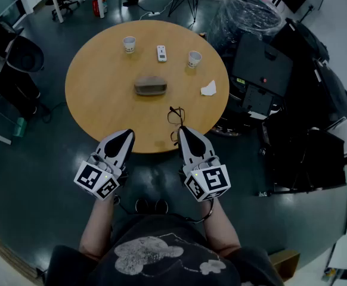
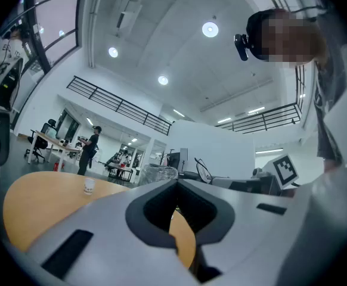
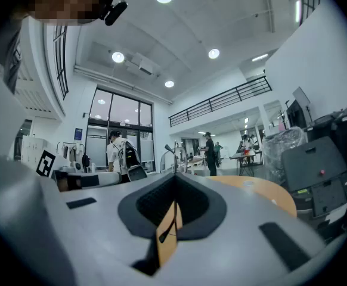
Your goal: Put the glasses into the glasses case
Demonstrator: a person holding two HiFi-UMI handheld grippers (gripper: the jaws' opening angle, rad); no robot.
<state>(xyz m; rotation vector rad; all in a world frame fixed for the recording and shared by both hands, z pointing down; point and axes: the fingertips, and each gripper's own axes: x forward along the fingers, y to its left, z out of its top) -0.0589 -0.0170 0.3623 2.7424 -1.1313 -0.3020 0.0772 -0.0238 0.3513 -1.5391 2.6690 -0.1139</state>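
The dark-rimmed glasses lie unfolded on the round wooden table, near its front edge. The grey glasses case sits shut in the middle of the table, farther away. My right gripper is level at the table's front edge, jaws shut, its tip right beside the glasses' temple ends; I cannot tell whether they touch. In the right gripper view a lens rim rises just past the shut jaws. My left gripper hovers at the edge to the left, shut and empty.
On the table's far half stand two paper cups with a white remote between them. A crumpled tissue lies at the right. Dark equipment cases crowd the table's right side. People stand far off in the room.
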